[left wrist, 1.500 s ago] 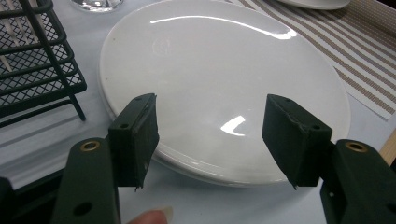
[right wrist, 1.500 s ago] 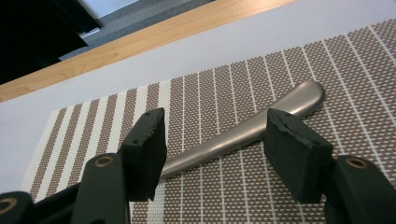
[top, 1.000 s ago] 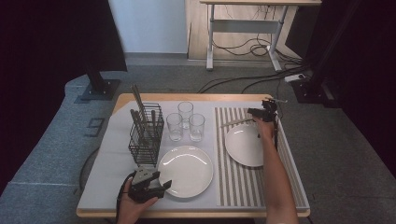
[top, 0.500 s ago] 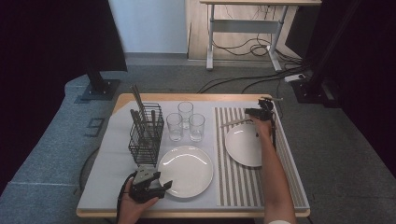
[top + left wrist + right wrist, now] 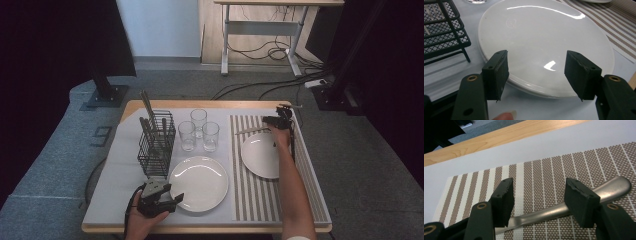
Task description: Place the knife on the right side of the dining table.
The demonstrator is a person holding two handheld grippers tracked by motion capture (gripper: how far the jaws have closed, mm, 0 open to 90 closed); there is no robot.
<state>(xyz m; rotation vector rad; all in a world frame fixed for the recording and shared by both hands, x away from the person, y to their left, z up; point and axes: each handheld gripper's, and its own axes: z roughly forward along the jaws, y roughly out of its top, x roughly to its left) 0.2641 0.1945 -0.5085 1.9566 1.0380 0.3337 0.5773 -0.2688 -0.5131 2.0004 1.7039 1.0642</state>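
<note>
High view, our count: two white plates, three glasses [image 5: 199,130], one wire basket [image 5: 156,145] (no legible writing).
Our right gripper [image 5: 537,200], jaws apart, straddles the metal utensil [image 5: 564,208] on the striped mat [image 5: 544,175]; our left gripper [image 5: 536,72] gapes over the near plate [image 5: 544,37].

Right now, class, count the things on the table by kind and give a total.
Plates: 2
Glasses: 3
Wire baskets: 1
Striped mats: 1
Loose cutlery pieces on the mat: 1
Total: 8, not counting cutlery in the basket, too hard to count.
</note>
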